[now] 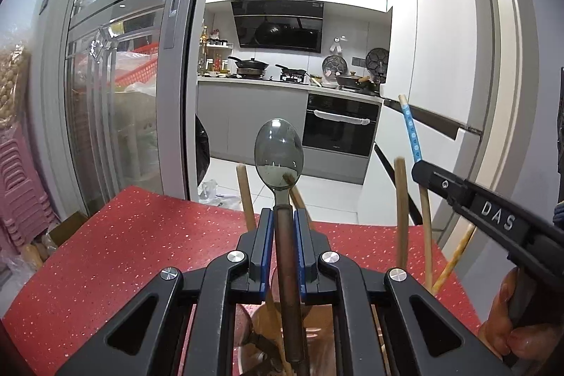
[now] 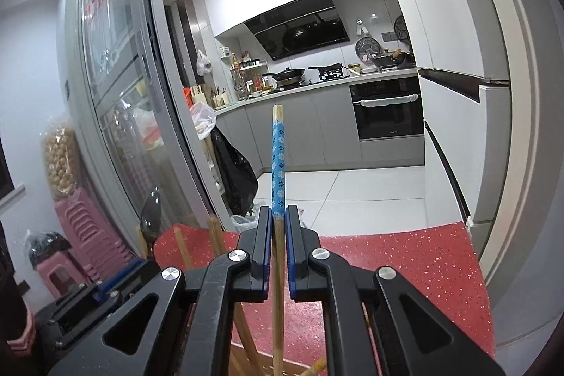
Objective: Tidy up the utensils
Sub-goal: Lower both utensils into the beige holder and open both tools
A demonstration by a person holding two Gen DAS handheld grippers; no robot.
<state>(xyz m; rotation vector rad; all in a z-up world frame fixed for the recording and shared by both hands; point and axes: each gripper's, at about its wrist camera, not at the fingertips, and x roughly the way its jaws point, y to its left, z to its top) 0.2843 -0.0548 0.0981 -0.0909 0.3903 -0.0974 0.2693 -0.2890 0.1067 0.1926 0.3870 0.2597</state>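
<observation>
My left gripper point(image 1: 283, 217) is shut on the brown handle of a metal spoon point(image 1: 278, 154), whose bowl points up and away over the red table point(image 1: 123, 252). Below the jaws a round holder point(image 1: 317, 330) with wooden utensils shows partly. My right gripper point(image 2: 278, 215) is shut on a bamboo chopstick point(image 2: 278, 164) with a blue flowered top end, held upright. In the left wrist view the right gripper point(image 1: 419, 166) comes in from the right with that chopstick point(image 1: 410, 127). Several plain wooden chopsticks point(image 1: 400, 210) stand around it. A hand point(image 1: 507, 323) grips the right tool.
The red speckled tablecloth point(image 2: 405, 263) ends at a far edge before a white tiled floor. A glass sliding door point(image 1: 116, 94) stands left, a white fridge point(image 1: 440, 59) right. Pink stacked stools point(image 2: 91, 235) sit at the left. The left gripper's body point(image 2: 105, 291) lies low left in the right wrist view.
</observation>
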